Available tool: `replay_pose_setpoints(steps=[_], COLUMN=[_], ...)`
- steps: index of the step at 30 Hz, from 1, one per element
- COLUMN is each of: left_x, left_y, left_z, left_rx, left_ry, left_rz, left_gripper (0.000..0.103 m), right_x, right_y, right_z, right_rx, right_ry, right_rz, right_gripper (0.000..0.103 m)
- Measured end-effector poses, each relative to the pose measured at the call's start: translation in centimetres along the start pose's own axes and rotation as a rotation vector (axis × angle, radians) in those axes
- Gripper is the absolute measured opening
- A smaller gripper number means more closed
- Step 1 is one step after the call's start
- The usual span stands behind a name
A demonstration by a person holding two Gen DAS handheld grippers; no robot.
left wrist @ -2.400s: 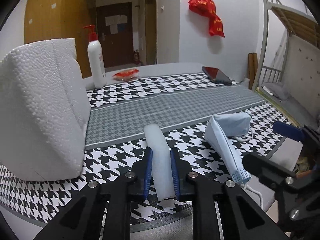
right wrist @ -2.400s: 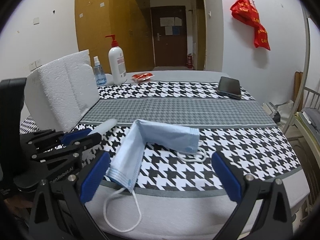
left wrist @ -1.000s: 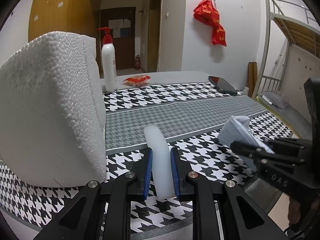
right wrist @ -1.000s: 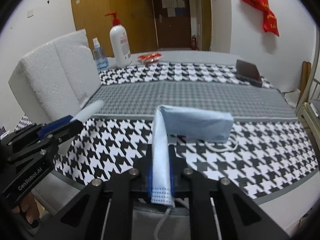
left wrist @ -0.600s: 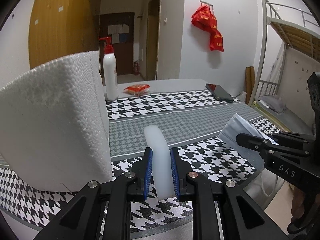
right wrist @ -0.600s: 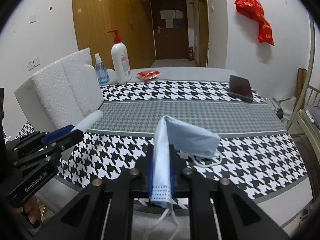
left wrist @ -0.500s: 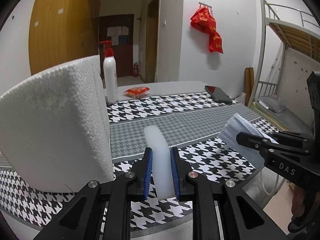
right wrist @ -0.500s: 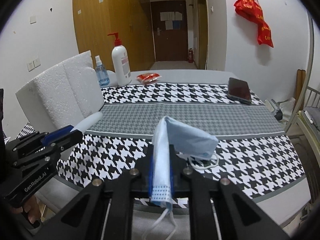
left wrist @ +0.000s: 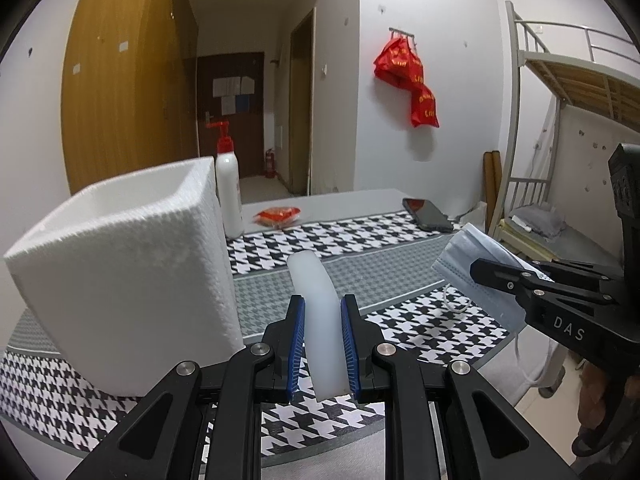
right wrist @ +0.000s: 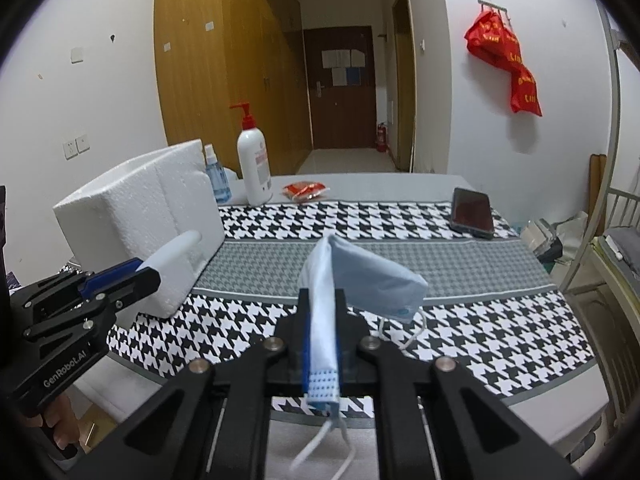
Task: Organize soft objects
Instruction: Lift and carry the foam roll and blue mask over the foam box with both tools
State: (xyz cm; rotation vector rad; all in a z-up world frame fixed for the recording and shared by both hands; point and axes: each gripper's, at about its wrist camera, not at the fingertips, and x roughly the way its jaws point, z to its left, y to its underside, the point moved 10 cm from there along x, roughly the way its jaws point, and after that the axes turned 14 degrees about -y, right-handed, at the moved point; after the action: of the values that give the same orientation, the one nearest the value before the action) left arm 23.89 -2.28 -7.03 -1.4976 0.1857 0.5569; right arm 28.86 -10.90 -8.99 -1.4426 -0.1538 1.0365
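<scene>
My left gripper (left wrist: 322, 312) is shut on a pale translucent soft strip (left wrist: 316, 300) that sticks out forward past the blue pads, held above the table. In the right wrist view the left gripper (right wrist: 146, 270) is at the left, the strip (right wrist: 176, 250) pointing at the foam box (right wrist: 140, 216). My right gripper (right wrist: 322, 300) is shut on a folded light-blue face mask (right wrist: 360, 272), lifted off the houndstooth cloth (right wrist: 480, 328); its ear loops dangle below. The mask (left wrist: 464, 260) and right gripper (left wrist: 504, 276) appear at the right of the left wrist view. The open-topped white foam box (left wrist: 128, 280) stands close on the left.
At the far side of the table stand a white pump bottle (right wrist: 254, 172), a small blue spray bottle (right wrist: 216, 180), a red packet (right wrist: 304, 190) and a dark phone (right wrist: 472, 208). A metal bunk bed (left wrist: 560, 120) stands to the right. A person's hand (right wrist: 60, 428) holds the left gripper's handle.
Both grippers have risen with their loads. The mask has come up off the cloth, its loops now hanging free. The foam box's open top has come into the left wrist view.
</scene>
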Motion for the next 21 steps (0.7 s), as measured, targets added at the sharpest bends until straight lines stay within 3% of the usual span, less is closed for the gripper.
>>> replay_pose_setpoints(steps=[21], left_x=[-4.4], left_y=[-2.1], left_z=[3.3], left_rx=[-0.019], left_ry=[-0.021], left_rz=[-0.125], left_gripper=[0.020], right_x=[-2.6], right_y=[-2.6], right_z=[5.6], right_rx=[-0.077], right_ry=[-0.037], right_rz=[-0.093], right_gripper=[0.011])
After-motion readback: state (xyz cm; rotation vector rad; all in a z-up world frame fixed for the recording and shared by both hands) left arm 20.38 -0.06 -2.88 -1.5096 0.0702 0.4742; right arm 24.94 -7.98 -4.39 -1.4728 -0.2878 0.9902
